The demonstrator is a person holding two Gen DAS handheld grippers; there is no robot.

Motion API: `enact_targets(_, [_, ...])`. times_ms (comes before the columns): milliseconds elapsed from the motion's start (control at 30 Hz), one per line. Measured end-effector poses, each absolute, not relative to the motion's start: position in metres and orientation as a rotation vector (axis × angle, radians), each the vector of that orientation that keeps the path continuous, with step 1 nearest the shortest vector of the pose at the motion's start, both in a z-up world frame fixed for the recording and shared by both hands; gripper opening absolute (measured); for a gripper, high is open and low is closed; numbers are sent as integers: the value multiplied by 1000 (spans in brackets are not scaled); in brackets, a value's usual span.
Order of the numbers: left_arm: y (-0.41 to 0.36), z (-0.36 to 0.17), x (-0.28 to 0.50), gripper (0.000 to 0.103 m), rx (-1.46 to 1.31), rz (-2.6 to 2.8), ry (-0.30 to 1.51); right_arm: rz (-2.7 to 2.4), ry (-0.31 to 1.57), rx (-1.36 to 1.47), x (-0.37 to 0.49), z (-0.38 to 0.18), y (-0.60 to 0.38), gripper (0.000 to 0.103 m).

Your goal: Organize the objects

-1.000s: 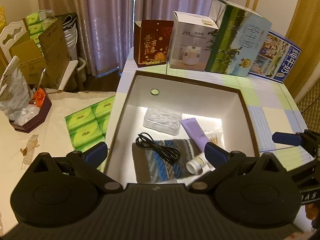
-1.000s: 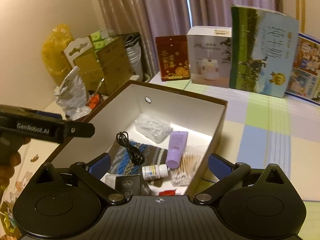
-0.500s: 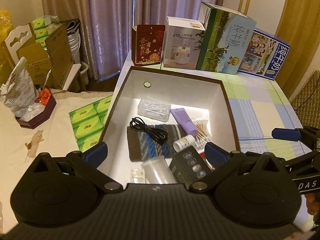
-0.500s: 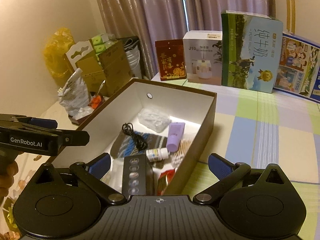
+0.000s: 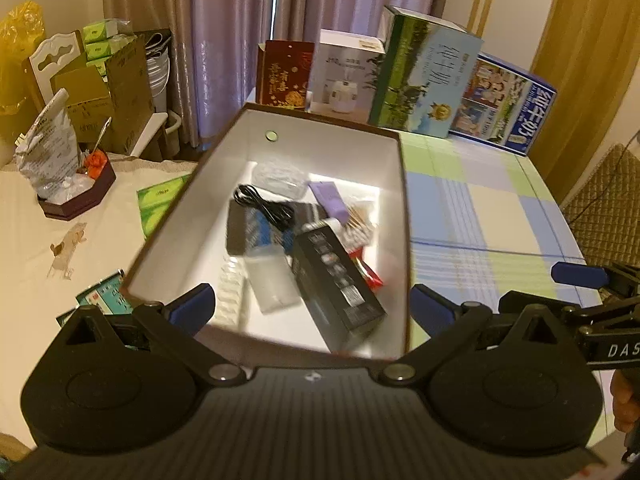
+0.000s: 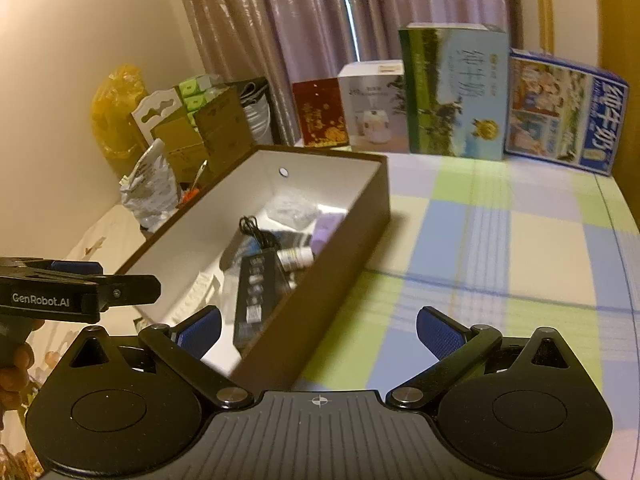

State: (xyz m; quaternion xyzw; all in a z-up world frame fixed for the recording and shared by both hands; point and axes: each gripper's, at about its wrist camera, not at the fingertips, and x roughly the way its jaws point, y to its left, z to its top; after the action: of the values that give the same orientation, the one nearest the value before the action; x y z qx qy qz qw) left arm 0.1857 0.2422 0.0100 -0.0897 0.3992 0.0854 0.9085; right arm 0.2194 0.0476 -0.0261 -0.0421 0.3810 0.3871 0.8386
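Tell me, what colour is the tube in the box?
Purple tube, clearest in the left wrist view.

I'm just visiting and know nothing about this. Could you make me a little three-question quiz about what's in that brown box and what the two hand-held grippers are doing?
1. True or false: the left hand-held gripper is clamped on the black cable.
2. Which item lies nearest the box's near end? A) purple tube B) long black carton C) clear plastic bag
3. Fill in: the right hand-held gripper is ____, holding nothing.

Key
1. False: it is open and empty, above the box's near end.
2. B
3. open
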Motion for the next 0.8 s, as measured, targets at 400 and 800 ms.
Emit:
enact_targets(400, [173,7,137,102,-178,135,835,775,822,-67,184,-27,-35,101])
enact_targets(800, [108,7,96,102,-135,93,831,738,821,-43,150,-20,-101,101])
